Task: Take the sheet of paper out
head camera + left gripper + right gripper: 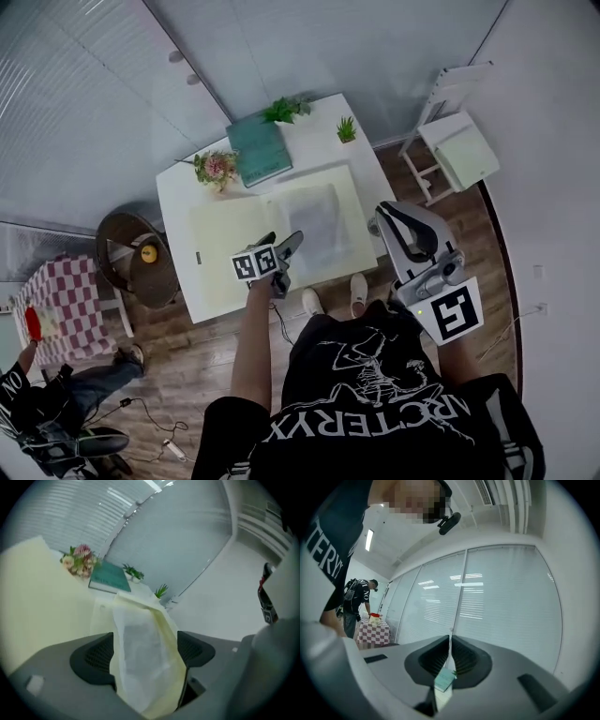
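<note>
Sheet [136,644]: white, lying against cream folder [172,665] on table [176,214], centre of the head view, and passing between the spread jaws of left gripper [145,653]. Right gripper [449,654]: hovering at right of that view, jaws pressing together.

— Where is the sheet of paper [317,214]?
— On the white table [178,187], thin, white and half see-through, lying on the pale yellow folder [225,248].
— And the folder?
— Spread open and flat. The sheet's near end, yellow showing along its edge, reaches between the left gripper's [145,651] parted jaws.
</note>
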A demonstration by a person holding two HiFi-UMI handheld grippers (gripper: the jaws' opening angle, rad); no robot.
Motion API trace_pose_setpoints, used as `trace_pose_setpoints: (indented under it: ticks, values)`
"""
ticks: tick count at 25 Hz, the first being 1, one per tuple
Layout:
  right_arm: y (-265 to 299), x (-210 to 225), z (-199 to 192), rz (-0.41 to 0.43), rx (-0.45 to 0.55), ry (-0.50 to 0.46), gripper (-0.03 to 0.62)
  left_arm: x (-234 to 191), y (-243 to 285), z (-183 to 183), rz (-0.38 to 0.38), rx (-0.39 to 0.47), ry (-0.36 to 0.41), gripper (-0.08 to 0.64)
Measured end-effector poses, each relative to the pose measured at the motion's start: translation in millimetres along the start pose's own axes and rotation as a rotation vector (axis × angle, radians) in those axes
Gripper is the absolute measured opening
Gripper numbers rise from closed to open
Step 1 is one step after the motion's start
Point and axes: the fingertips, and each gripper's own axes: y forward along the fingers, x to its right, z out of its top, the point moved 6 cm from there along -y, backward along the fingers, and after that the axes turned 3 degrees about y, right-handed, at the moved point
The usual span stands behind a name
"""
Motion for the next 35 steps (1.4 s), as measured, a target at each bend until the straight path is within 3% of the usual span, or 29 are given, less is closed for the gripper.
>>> trace_pose_setpoints:
  ticks: [3, 10, 14, 18, 30, 35]
  values:
    - [-4.9, 4.1, -2.3, -0.019, -0.009, 0.000, 0.012, -14.9, 23.2, -7.9, -0.038, -0.042, -0.104, 0.411]
    - [-12.1, 8.8, -6.5, -0.043, -0.043, -0.004, 0.012, -33.6, 44.8, -15.1, -0.046, -0.081, -0.206, 0.411]
    - [-8.5, 12.0, -9.0, -0.046, -0.054, -0.003, 0.012, -39.8, 45.6, -20.3, -0.029, -0.071, -0.218, 0.410]
    - [-3.4, 8.1, -8.2, -0.037, -0.049, -0.004, 0.012, -35.8, 49.9, -18.6, -0.068, -0.077, -0.228, 0.410]
    - [0.1, 0.5, -8.6, -0.025, -0.075, -0.016, 0.012, -18.0, 75.0, -15.7, -0.119, -0.123, -0.149, 0.407]
    - [-1.4, -3.2, -8.4, -0.023, -0.085, -0.023, 0.012, -17.9, 78.8, -17.5, -0.092, -0.120, -0.151, 0.368]
